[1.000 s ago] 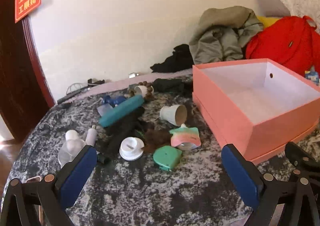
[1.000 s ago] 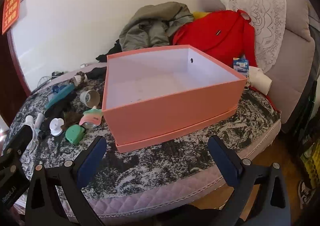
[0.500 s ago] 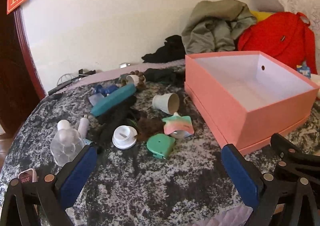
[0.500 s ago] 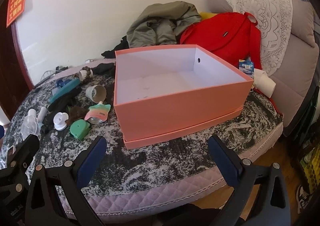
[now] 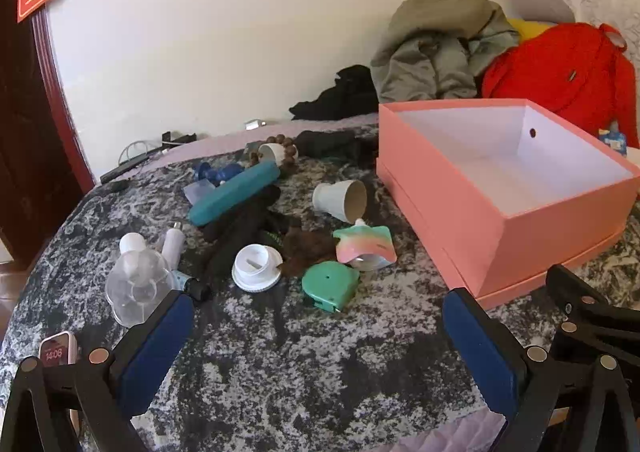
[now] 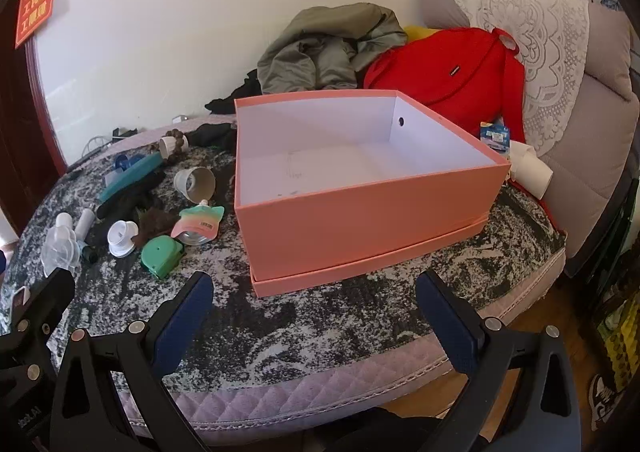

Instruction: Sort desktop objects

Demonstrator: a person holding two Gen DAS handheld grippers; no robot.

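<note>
An empty pink box [image 5: 508, 228] [image 6: 360, 219] stands on a grey-and-black patterned cloth. Left of it lies a cluster: a green case [image 5: 330, 286] [image 6: 160, 255], a pastel pouch [image 5: 364, 244] [image 6: 198, 221], a white cap [image 5: 256, 266] [image 6: 122, 238], a paper cup [image 5: 340, 200] [image 6: 195, 183], a teal case [image 5: 234, 192], a clear bottle [image 5: 136, 280] [image 6: 62, 244] and black items. My left gripper [image 5: 316, 336] is open, near the front edge, short of the cluster. My right gripper [image 6: 316, 316] is open in front of the box, holding nothing.
A phone [image 5: 56, 350] lies at the front left. A grey jacket [image 5: 440, 51], a red bag [image 5: 560, 71] and cushions [image 6: 528, 31] pile up behind the box. The quilted edge [image 6: 320, 388] drops to the floor at the front and right. A wall closes the back.
Both grippers have shifted slightly, so the box and cluster sit a little differently in view. The phone has come into the left wrist view. No object has moved.
</note>
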